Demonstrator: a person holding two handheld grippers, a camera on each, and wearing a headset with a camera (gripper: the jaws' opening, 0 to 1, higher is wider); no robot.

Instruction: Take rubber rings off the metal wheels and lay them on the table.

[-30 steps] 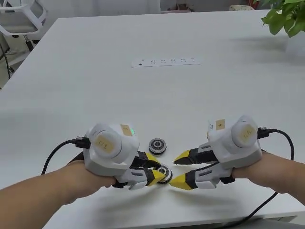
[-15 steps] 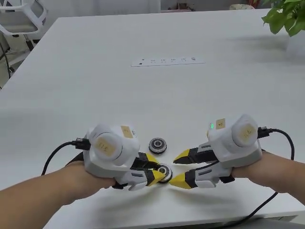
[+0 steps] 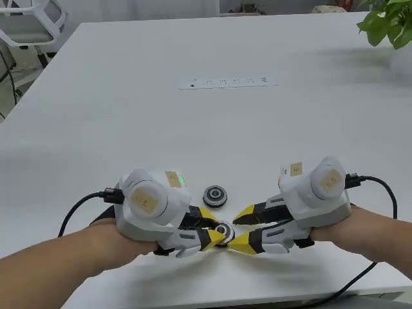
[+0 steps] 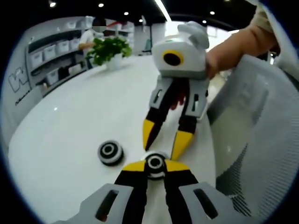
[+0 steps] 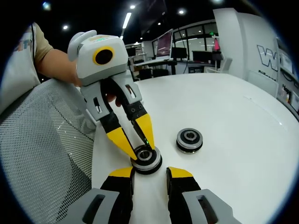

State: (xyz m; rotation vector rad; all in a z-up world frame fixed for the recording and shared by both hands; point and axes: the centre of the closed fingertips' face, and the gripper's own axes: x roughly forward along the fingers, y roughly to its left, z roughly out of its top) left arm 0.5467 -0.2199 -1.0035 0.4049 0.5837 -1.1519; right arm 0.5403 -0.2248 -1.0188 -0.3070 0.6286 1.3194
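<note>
One wheel clamped by left gripper | right gripper — jaws parted

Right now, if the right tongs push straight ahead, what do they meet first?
Most likely the wheel gripped by the left tongs. It sits just beyond the open tips of the right tongs.

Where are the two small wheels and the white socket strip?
Gripped wheel (image 3: 223, 230), head view, on its shiny hub.
Loose wheel (image 3: 215, 196), head view, on its centre hub.
Socket strip (image 3: 226, 82), head view, on its middle.
</note>
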